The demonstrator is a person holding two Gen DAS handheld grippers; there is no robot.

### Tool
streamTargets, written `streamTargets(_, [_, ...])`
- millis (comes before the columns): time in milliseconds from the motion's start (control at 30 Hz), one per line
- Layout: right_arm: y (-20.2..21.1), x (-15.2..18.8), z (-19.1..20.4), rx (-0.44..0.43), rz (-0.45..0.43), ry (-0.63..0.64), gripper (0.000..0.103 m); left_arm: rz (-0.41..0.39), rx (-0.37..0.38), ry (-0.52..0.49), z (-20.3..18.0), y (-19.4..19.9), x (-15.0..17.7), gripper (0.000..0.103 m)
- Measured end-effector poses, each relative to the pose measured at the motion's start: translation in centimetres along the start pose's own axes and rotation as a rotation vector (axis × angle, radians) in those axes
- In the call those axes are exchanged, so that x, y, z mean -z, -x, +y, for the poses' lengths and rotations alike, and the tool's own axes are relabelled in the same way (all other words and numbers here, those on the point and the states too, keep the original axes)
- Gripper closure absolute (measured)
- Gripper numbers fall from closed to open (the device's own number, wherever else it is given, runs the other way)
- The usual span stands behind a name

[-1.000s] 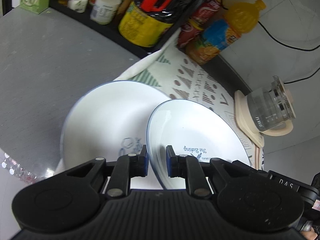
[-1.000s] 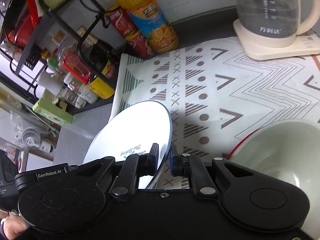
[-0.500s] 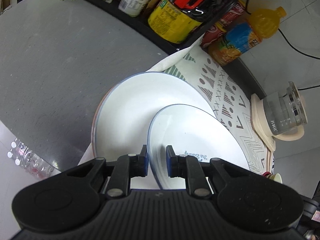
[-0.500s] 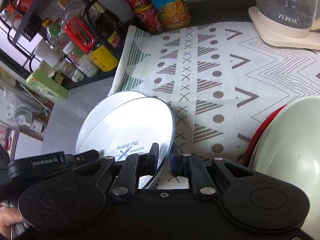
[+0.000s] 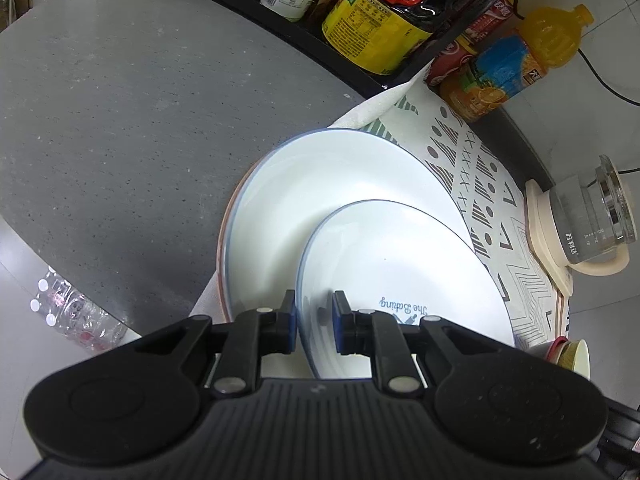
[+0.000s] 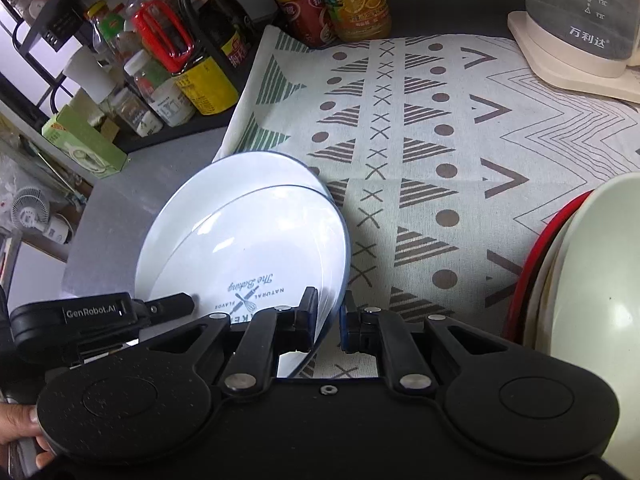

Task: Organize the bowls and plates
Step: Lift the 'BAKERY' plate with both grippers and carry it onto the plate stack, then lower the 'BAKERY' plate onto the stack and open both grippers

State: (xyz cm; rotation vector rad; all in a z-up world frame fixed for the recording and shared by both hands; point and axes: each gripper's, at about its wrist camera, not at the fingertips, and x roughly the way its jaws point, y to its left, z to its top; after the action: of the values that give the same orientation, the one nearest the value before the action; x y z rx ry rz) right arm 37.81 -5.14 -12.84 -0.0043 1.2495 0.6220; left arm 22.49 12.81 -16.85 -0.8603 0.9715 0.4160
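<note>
So the small white plate [image 5: 400, 276] with the blue rim and the baking print is pinched on both sides right now: my left gripper [image 5: 314, 326] has its jaws squeezed on the near rim, and my right gripper [image 6: 329, 322] is clamped on the opposite edge. It sits tilted over the bigger white plate [image 5: 320, 184], far edge low, overlapping that plate's inner area (can't tell if they're actually touching yet). The printed text reads upside down from both wrist views, so the logo's top points back toward me.

The bigger plate rests on a stack with a reddish rim peeking out underneath, sitting at the corner of the patterned cloth [image 6: 440, 140], right where the cloth meets the grey countertop [image 5: 120, 100].

Relative to the bigger plate: the black rack of sauce bottles [image 5: 376, 12] is behind it, the orange juice bottle [image 5: 516, 60] behind and to the right, the glass kettle [image 5: 588, 216] on its cream base further right. A pale green bowl [image 6: 592, 300] nested on a red-rimmed one sits well off to the right on the cloth.

Open room is mostly the bare grey counter to the left, and the cloth between plates and bowls. Counter edge drops off at lower left.
</note>
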Motion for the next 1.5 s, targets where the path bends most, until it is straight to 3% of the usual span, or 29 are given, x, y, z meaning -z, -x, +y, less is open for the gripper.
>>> streamTargets(200, [0.0, 0.1, 0.3, 0.01, -0.004, 0.02, 0.093, -0.001, -0.001, 0.032, 0.8, 0.0, 0.0, 0.087])
streamTargets(533, [-0.8, -0.1, 0.5, 0.011, 0.001, 0.056, 0.092, -0.116, -0.025, 0.037, 2.0, 4.1, -1.6, 0.08])
streamTargets(667, [-0.9, -0.2, 0.1, -0.004, 0.005, 0.024, 0.09, -0.124, -0.054, 0.04, 2.5, 5.0, -1.8, 0.076])
streamTargets(733, [-1.0, -0.1, 0.3, -0.005, 0.012, 0.025, 0.086, -0.11, -0.058, 0.034, 2.5, 4.9, -1.8, 0.075])
streamTargets(867, [-0.6, 0.2, 0.0, -0.024, 0.025, -0.003, 0.078, -0.103, -0.069, 0.032, 2.4, 4.3, -1.5, 0.061])
streamTargets(967, [0.5, 0.6, 0.0, -0.039, 0.008, -0.007, 0.066, -0.102, -0.06, 0.032, 2.5, 3.7, -1.2, 0.06])
streamTargets(1067, [2.0, 0.9, 0.3, -0.043, -0.019, 0.0, 0.055, -0.102, -0.096, 0.028, 2.6, 3.0, -1.0, 0.059])
streamTargets(1267, [5.3, 1.0, -0.1, -0.074, -0.089, -0.022, 0.05, -0.126, -0.098, 0.034, 2.9, 2.8, -1.0, 0.058])
streamTargets(1500, [7.7, 1.6, -1.7, -0.073, -0.142, -0.058, 0.048, -0.099, -0.103, 0.038, 2.8, 2.8, -1.2, 0.058])
